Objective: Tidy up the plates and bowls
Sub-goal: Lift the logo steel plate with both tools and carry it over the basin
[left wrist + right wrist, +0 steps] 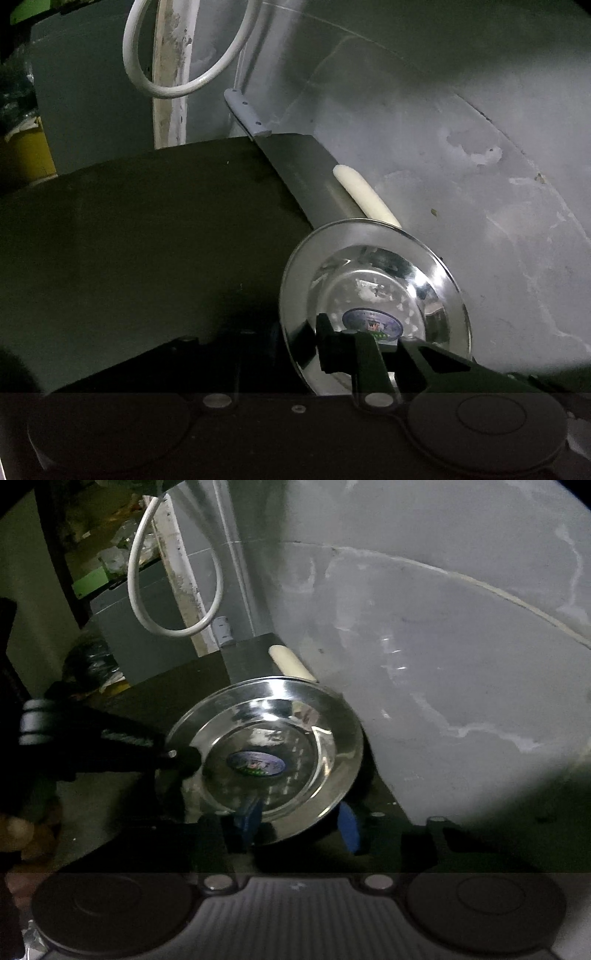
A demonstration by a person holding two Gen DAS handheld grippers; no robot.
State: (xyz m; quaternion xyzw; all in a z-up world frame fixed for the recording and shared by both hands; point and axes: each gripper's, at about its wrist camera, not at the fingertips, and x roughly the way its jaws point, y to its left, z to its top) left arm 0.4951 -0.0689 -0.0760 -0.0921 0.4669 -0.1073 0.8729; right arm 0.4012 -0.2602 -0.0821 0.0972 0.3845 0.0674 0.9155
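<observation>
- Dim room, bare grey wall (424, 122) behind, white cable loop (192, 48) hanging off it; dark worktop (129, 240) runs up to the wall.
- Only one piece of tableware in view: a steel plate (273, 753), wide flat rim, shallow well, round sticker (256, 764) at the centre. It sits at the back of the worktop near the wall, rim seems tilted up toward me.
- Plate holds nothing, just reflections and the sticker.
- My left tool (360, 354) is pinched narrow on the plate's near rim, black fingers either side of the edge. In the right wrist view it comes in from the left and meets the rim there.
- My right tool (299, 825) brackets the plate's lower edge, blue pads (349, 825) on each side. One pad looks to touch the rim; can't tell whether the other presses, so no firm grip claimed.
- Behind the plate: a flat metal sheet (306, 177) with a pale handle (245, 112), plus a cream cylinder (365, 197) against the wall. Not task items as far as I can see.
- Progress: early, I judge. No stack, rack or bowls visible, nothing sorted yet.
- Left to do: lift this plate, take it to wherever the plates go, then bowls. Destination isn't in either view.
</observation>
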